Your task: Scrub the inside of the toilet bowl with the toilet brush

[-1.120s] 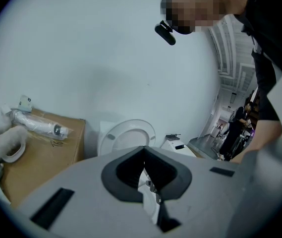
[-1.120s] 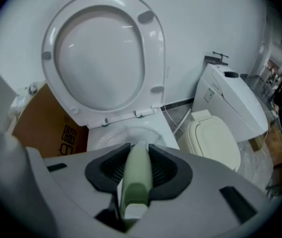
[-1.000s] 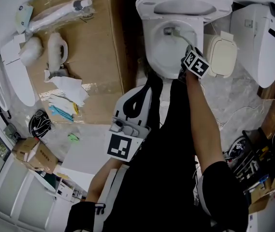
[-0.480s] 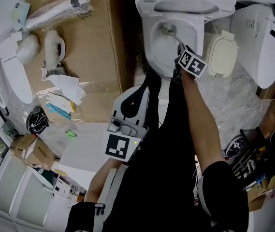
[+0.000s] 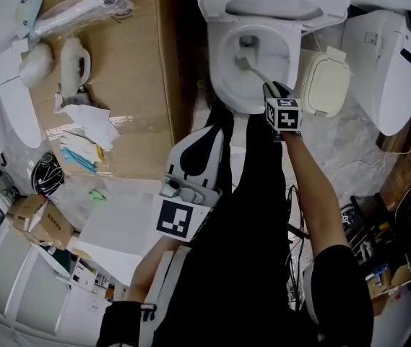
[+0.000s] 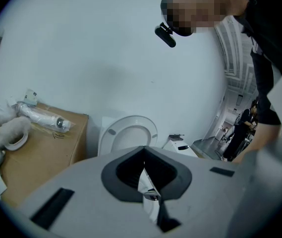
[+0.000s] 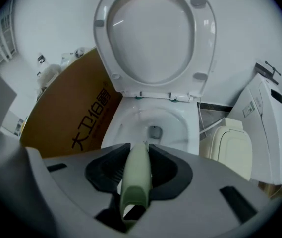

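The white toilet bowl [image 5: 227,85] stands at the top of the head view with its lid up [image 7: 155,33]. My right gripper [image 5: 271,90] hovers over the bowl's near right rim, shut on the pale green handle of the toilet brush [image 7: 136,175]. The brush's thin shaft slants down into the bowl, and its dark head [image 5: 242,63] rests near the drain [image 7: 153,131]. My left gripper [image 5: 216,130] is held low in front of the bowl, pointing toward it. In the left gripper view it [image 6: 143,175] is shut with nothing between the jaws.
A tall cardboard box [image 5: 129,71] with wrapped parts on top stands left of the toilet. A cream lidded bin [image 5: 326,84] and a second white toilet unit [image 5: 393,63] sit to the right. Cables and tools lie on the floor at lower right [image 5: 378,237].
My right gripper has drawn back toward the bowl's near rim, pulling the brush head from the drain end to the middle of the bowl. The left gripper has stayed put.
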Motion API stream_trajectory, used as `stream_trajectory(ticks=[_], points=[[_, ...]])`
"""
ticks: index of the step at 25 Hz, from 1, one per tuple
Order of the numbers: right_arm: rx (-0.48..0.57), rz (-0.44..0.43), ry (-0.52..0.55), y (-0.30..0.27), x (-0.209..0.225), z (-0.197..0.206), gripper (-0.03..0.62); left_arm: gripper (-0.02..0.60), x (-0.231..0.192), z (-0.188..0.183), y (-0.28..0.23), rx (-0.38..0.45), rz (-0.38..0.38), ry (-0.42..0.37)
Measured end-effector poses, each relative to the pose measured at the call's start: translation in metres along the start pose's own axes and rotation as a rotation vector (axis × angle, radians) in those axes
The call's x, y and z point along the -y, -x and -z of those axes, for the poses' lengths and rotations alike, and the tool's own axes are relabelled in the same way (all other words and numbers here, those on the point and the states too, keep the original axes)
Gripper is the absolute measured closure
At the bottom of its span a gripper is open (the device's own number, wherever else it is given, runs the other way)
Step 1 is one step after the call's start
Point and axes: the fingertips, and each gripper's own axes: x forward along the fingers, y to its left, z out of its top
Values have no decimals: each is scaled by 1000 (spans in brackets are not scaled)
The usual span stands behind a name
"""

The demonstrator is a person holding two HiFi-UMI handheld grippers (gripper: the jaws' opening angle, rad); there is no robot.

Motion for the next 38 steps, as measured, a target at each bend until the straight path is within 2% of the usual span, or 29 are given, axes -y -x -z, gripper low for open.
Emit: stream_trajectory(ticks=[5,10,20,23,26,30,38], points=[[-60,14,170,7,20,21,471,574,10,5,-2,-1,-8,6],[-97,34,395,10,39,28,471,574,18,9,-4,0,-22,12],[-81,86,812,4,52,-8,471,574,21,6,-5,22,-74,34],[-51,84,890,0,46,-28,471,574,19,6,-4,33,-97,46],[-20,72,926,1,33,-48,471,574,17,5,-3,41,-115,60],[39,47,882,25,14,-69,471,574,18,-4,-1,61,-118,66],[189,12,759,148,-28,-108,471,574,23,-45,17,113,-95,42]])
